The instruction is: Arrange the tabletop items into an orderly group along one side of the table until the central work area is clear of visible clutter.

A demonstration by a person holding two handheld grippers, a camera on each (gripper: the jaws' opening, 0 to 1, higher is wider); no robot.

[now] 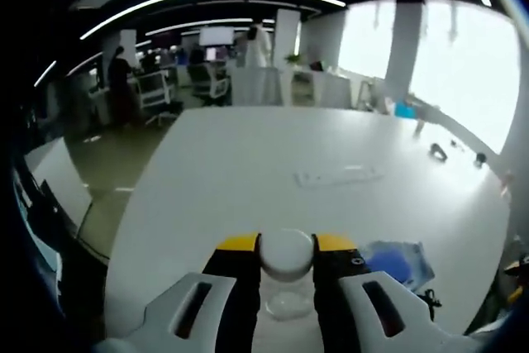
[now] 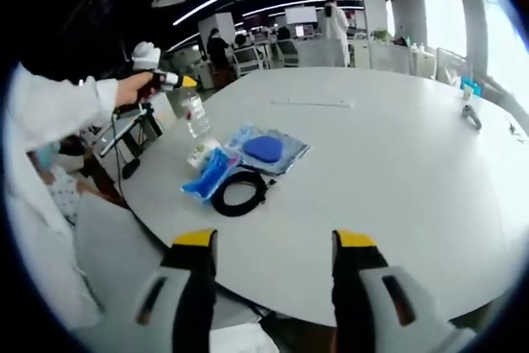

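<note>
A clear plastic bottle (image 1: 286,274) with a white cap is clamped between the yellow-tipped fingers (image 1: 238,244) of the left gripper (image 1: 286,247), its cap level with the fingertips. In the right gripper view that same bottle (image 2: 193,112) is seen lifted above the edge of the white table (image 2: 388,163), held out from a white sleeve (image 2: 58,109). The right gripper (image 2: 276,241) is spread wide with nothing between its fingers. Ahead of its left finger, a black cable coil (image 2: 240,193), a blue packet (image 2: 208,174) and a bagged blue pad (image 2: 266,149) are clustered together near the table edge.
</note>
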